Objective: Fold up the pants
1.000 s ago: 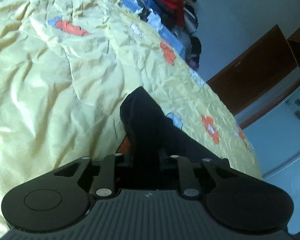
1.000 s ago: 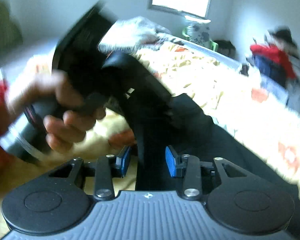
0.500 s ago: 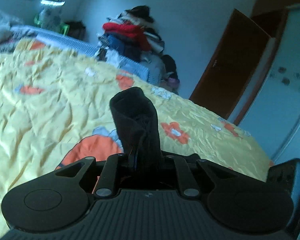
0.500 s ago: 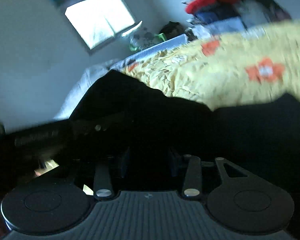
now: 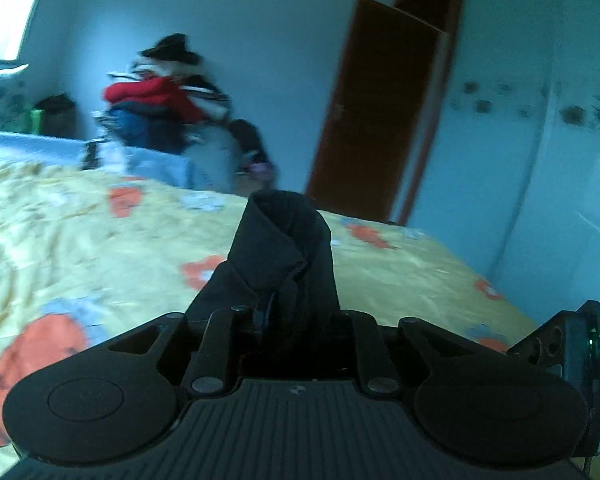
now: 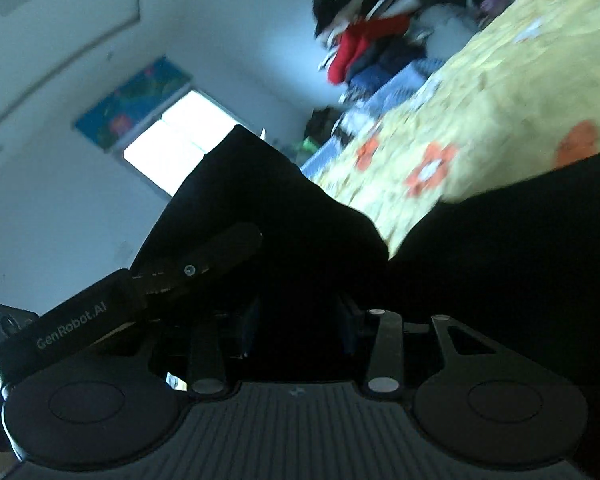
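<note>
The black pants (image 5: 284,248) are lifted above the yellow flowered bedspread (image 5: 80,248). My left gripper (image 5: 296,320) is shut on a bunched fold of the pants, which stands up between its fingers. In the right wrist view my right gripper (image 6: 300,320) is shut on another part of the pants (image 6: 284,208), and the cloth hangs dark across the right of the view. The left gripper's body (image 6: 72,328) shows close at the left there. The right gripper's edge (image 5: 580,344) shows at the right in the left wrist view.
A pile of clothes (image 5: 164,96) with a red garment sits beyond the bed's far side. A brown door (image 5: 372,112) and white wardrobe (image 5: 540,160) stand to the right. A window (image 6: 180,140) is on the far wall.
Both grippers have risen and tilted up with the pants held; the views swung from the bedspread toward the walls. The two grippers have come close side by side.
</note>
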### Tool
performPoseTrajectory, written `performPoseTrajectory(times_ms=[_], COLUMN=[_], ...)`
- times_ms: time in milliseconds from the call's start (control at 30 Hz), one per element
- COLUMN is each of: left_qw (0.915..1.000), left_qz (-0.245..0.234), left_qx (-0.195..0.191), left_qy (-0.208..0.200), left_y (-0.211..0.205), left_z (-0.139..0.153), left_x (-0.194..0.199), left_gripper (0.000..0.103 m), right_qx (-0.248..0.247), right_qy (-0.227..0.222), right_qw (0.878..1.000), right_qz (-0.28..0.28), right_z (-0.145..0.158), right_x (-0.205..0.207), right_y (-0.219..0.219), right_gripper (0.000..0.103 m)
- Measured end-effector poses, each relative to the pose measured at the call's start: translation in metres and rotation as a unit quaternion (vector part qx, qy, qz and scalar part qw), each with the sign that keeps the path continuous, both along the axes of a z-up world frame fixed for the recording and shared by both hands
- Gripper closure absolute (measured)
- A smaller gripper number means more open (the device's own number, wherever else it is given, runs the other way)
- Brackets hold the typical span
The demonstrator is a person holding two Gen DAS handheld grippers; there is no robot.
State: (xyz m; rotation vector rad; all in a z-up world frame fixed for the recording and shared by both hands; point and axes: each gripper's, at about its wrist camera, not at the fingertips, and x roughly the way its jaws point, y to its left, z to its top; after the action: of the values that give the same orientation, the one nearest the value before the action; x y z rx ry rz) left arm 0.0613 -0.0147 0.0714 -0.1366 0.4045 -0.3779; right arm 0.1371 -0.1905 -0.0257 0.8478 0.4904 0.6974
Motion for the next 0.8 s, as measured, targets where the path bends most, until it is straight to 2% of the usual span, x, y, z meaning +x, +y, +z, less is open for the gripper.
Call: performPoseTrajectory(times_ms=[300,467,633,700,800], left_qw=[0.9951,0.9903,0.9842,0.9806,0.9731], left_qz=[-0.096,-0.132,-0.165,-0.176,-0.185], left_qx=[0.017,0.024,0.034,0.024,-0.01], left_qy=[0.016,0.036,0.055,0.083,0.137], left_y=[-0.11,-0.159,-0.191,-0.198,-0.194], left_z=[-0.017,-0.04,-0.057,-0.066,-0.075], left_x=[0.02,0.026,0.026,0.034,0.044], left_gripper=[0.083,0.083,0.08,0.059,0.033], right_qx=[0.011,0.0,-0.005,-0.02,-0.055], right_qy=[0.017,0.046,0.07,0.089,0.089], right_qw=[0.995,0.989,0.983,0.978,0.972], right_qz=[-0.101,-0.144,-0.172,-0.186,-0.208], right_z=[-0.012,-0.027,-0.041,-0.045,-0.042], right_x=[-0.038,-0.044,-0.052,-0.057,-0.071], right_y=[-0.104,-0.138,-0.161,-0.17,-0.183], right_gripper=[0.062,0.062,0.062,0.061,0.061])
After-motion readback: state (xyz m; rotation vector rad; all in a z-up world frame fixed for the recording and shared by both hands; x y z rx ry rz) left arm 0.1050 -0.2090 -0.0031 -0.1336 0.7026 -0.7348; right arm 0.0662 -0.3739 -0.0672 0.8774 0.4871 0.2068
